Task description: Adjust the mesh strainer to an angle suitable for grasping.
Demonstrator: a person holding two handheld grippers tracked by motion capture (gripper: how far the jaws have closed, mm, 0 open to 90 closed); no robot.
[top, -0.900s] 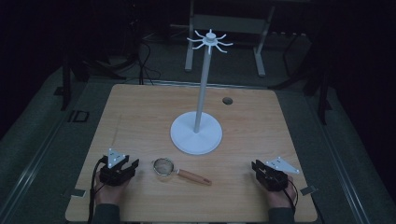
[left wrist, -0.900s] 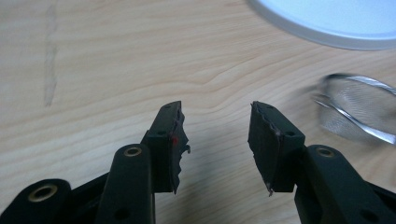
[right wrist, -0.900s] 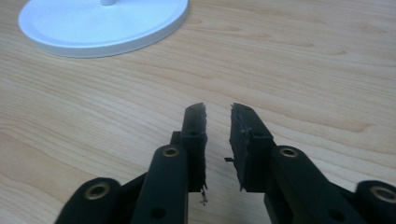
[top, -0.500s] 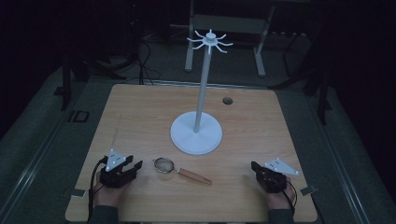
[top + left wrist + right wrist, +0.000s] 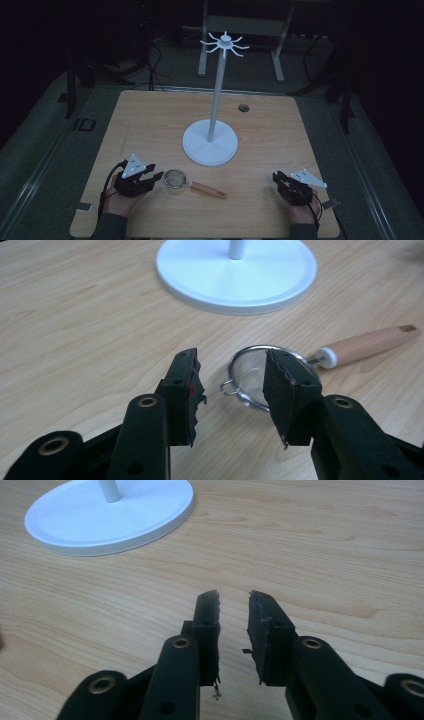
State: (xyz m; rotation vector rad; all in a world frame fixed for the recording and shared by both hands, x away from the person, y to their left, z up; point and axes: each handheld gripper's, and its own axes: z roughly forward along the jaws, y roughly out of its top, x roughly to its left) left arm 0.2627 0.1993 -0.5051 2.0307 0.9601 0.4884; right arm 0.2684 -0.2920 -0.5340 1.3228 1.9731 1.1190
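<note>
Light wooden worktop [image 5: 150,120], dim room. Small round metal mesh strainer with a pale wooden handle [image 5: 192,183] lies flat near the front edge, left of centre, handle running off toward the right. A white stand with a round flat base, a thin pole and a ring of short hooks at the top [image 5: 211,142] sits mid-worktop, just behind the strainer and apart from it.

Left claw [image 5: 156,176]: held low at the front left, tips just beside the strainer's bowl. In the left gripper view the left claw [image 5: 235,390] stands partly open, jaws well apart; the strainer's [image 5: 260,377] rim and small wire loop lie beyond and between the tips, the right-hand jaw overlapping the bowl in the picture. Pads are not pressing on it; nothing is held.

Right claw [image 5: 279,178]: front right, well apart from the strainer. In the right gripper view the right claw [image 5: 235,602] shows a narrow gap between the jaws, with bare wood beneath and nothing gripped. Stand base [image 5: 110,512] lies at upper left there.
</note>
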